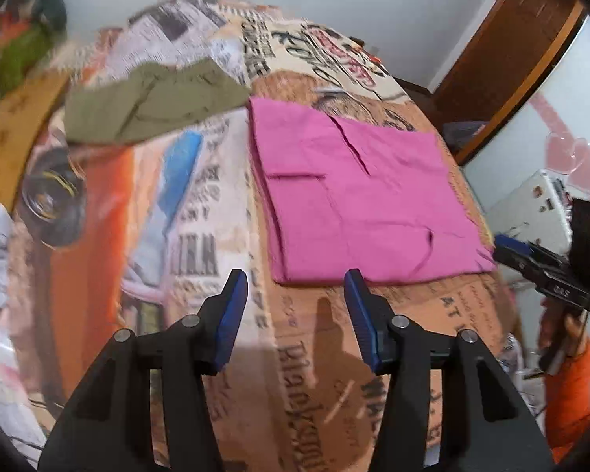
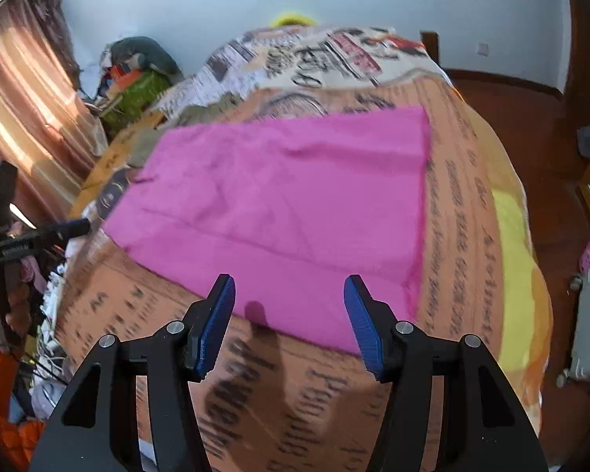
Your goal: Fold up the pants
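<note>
Pink pants [image 1: 365,192] lie folded into a flat rectangle on the printed bedspread [image 1: 314,354]. In the left wrist view my left gripper [image 1: 295,279] hovers just short of their near edge, open, with nothing between its blue pads. The right gripper [image 1: 507,242] shows at that view's right edge, held by a hand in an orange sleeve [image 1: 570,385]. From the right wrist view the pink pants [image 2: 279,204] fill the middle, and my right gripper [image 2: 289,285] is open over their near edge, holding nothing. The left gripper [image 2: 72,228] pokes in from the left.
An olive-green garment [image 1: 149,106] lies crumpled on the bed beyond the pink pants, to the left. A cluttered pile [image 2: 137,74] sits by the curtain [image 2: 23,110]. A brown floor [image 2: 523,133] and a door frame [image 1: 503,63] border the bed's right side.
</note>
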Tool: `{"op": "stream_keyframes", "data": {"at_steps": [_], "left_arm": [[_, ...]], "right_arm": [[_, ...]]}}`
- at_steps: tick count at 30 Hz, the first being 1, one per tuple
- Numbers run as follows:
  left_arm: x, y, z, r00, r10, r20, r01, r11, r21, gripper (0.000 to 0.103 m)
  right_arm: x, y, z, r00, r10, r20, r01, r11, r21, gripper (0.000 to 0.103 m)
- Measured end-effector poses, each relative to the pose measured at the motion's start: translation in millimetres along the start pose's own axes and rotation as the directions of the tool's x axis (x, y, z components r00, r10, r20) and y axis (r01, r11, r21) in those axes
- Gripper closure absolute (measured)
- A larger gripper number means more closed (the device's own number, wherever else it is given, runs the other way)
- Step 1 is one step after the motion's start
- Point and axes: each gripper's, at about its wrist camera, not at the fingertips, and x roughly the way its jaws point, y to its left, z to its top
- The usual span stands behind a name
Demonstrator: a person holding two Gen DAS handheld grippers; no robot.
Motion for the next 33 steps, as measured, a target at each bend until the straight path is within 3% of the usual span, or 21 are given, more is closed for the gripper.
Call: {"op": "stream_keyframes", "data": {"at_steps": [5, 7, 11, 15, 21, 24, 26, 27, 30, 33], "left_arm": [[21.8, -9.1, -9.7, 0.992, -0.088, -0.095, 0.086, 0.996, -0.032, 0.052], [26.3, -13.7, -10.3, 0.991, -0.098, -0.086, 0.095, 0.995, -0.039, 0.049], [35.6, -12.5, -4.3, 0.978, -0.192, -0.076, 0.184, 0.977, -0.104, 0.036], [45.4, -9.5, 5.8, 0.97, -0.235, -0.064, 0.224, 0.964, -0.144, 0.036], [55.4, -9.2, 24.4, 0.972, -0.231, -0.048, 0.221, 0.962, -0.157, 0.037], [59.4, -12.3, 33.0, 0.984, -0.175, -0.039, 0.168, 0.976, -0.138, 0.047], [62.3, -11.5, 39.3, 0.99, -0.137, -0.035, 0.132, 0.982, -0.132, 0.068], [64.0, -10.2, 43.0, 0.992, -0.124, -0.032, 0.119, 0.984, -0.135, 0.072], [66.4, -6.9, 48.2, 0.992, -0.121, -0.019, 0.117, 0.984, -0.137, 0.077], [58.6, -17.2, 48.7, 0.999, -0.051, 0.017, 0.052, 0.996, -0.07, 0.082]], "right_arm": [[19.2, 27.9, 13.0, 0.999, 0.026, 0.025, -0.024, 0.997, -0.07, 0.049], [31.5, 35.9, 13.9, 0.999, 0.033, 0.016, -0.031, 0.995, -0.091, 0.049], [58.2, 40.3, 6.4, 0.998, 0.03, -0.046, -0.035, 0.995, -0.098, 0.049], [54.9, 37.6, 1.9, 0.998, 0.049, -0.039, -0.052, 0.994, -0.098, 0.049], [53.9, 37.2, 0.2, 0.997, 0.058, -0.041, -0.062, 0.993, -0.099, 0.049], [53.4, 35.9, -1.1, 0.997, 0.064, -0.038, -0.067, 0.994, -0.09, 0.049], [54.0, 35.6, -0.3, 0.997, 0.064, -0.036, -0.067, 0.994, -0.088, 0.049], [54.1, 34.9, 0.0, 0.997, 0.064, -0.036, -0.067, 0.994, -0.085, 0.049], [55.0, 32.9, 1.5, 0.997, 0.065, -0.038, -0.067, 0.995, -0.076, 0.049], [56.5, 34.4, 3.1, 0.997, 0.06, -0.043, -0.063, 0.995, -0.077, 0.049]]}}
